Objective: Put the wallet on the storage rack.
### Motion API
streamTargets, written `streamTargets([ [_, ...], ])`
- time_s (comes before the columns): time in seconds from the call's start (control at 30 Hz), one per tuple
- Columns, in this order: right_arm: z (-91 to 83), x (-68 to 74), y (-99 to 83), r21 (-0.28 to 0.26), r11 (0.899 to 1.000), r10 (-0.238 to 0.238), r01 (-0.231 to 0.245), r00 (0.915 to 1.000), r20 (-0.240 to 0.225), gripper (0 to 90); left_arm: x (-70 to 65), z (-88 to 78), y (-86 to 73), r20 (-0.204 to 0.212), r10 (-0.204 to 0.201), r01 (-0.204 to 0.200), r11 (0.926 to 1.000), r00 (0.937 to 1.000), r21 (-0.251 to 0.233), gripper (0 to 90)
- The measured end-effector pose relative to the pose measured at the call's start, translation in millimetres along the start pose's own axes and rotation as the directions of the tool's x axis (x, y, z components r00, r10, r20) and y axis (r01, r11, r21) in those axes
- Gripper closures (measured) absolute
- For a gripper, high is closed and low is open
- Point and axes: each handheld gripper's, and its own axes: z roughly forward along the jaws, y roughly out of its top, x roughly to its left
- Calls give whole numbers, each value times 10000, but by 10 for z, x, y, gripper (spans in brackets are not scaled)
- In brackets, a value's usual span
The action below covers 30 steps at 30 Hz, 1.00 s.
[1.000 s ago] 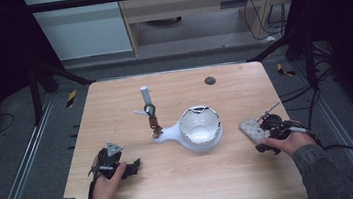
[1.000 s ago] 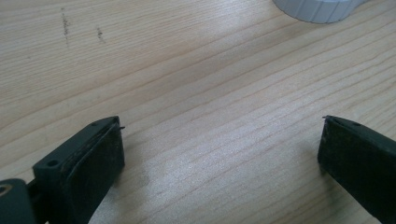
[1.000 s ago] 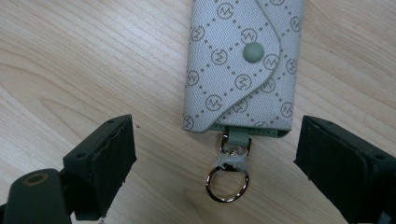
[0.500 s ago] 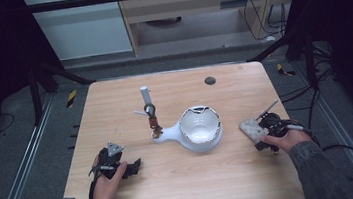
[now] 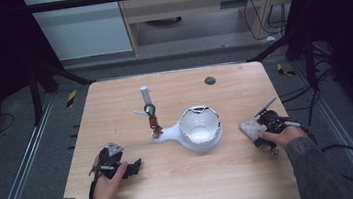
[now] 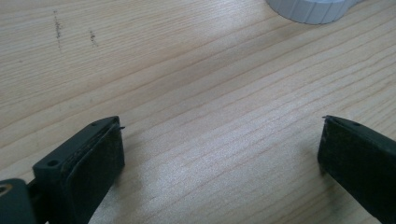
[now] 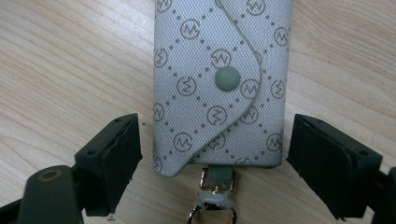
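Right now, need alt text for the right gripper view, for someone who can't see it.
A grey patterned key pouch with a snap button lies flat on the wooden table, between the right gripper's two black jaws, which have just been closing but do not yet touch it. A small metal ring hangs from the pouch's near end.

A matt, woven-looking grey pouch [image 7: 219, 84] with a metal ring lies on the smooth, pale wooden table [image 7: 60, 70].
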Motion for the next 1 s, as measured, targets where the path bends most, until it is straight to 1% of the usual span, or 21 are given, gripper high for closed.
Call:
streamTargets([
  [0.03, -3, 0, 1, -24, 10000, 20, -20, 10000, -14, 179, 0, 0, 0, 1, 4, -4, 10000, 10000, 0, 0],
  [0.07, -10, 7, 6, 7, 9999, 142, -142, 9999, -20, 181, -1, 1, 1, 7, 6, -6, 10000, 10000, 0, 0],
  [0.2, -4, 1, 2, -63, 9999, 155, -155, 9999, 20, 192, -3, 2, 2, 17, 28, -28, 10000, 10000, 2, 0],
  [0.37, 9, 2, 2, -169, 9995, 248, -251, 9995, -182, 198, -4, 3, 3, 23, 44, -44, 10000, 10000, 2, 0],
  [0.43, 27, 3, 3, -163, 9997, 172, -173, 9998, -111, 201, -7, 4, 3, 25, 26, -26, 10000, 10000, -19, 0],
  [0.47, 30, 14, 6, -146, 9995, 289, -290, 9995, -98, 203, -8, 4, 4, 29, 23, -23, 10000, 10000, -20, 0],
  [0.5, 39, 7, 5, -185, 9997, 167, -167, 9999, -33, 206, -8, 4, 4, 29, 23, -23, 10000, 10000, -20, 0],
  [0.53, 35, 13, 9, -144, 9994, 314, -316, 9994, -116, 209, -8, 5, 4, 28, 24, -24, 10000, 10000, -21, 0],
  [0.73, 49, -3, 3, -177, 9994, 289, -290, 9996, -48, 230, -9, 5, 4, 33, 30, -29, 10000, 10000, -19, 0],
  [0.83, 47, -5, -8, -170, 9993, 329, -329, 9995, -22, 258, -10, 5, 5, 40, 34, -34, 10000, 10000, -17, 0],
  [1.0, 52, -6, -10, -178, 9994, 311, -311, 9995, -21, 262, -11, 5, 5, 44, 41, -41, 10000, 10000, -15, 0],
])
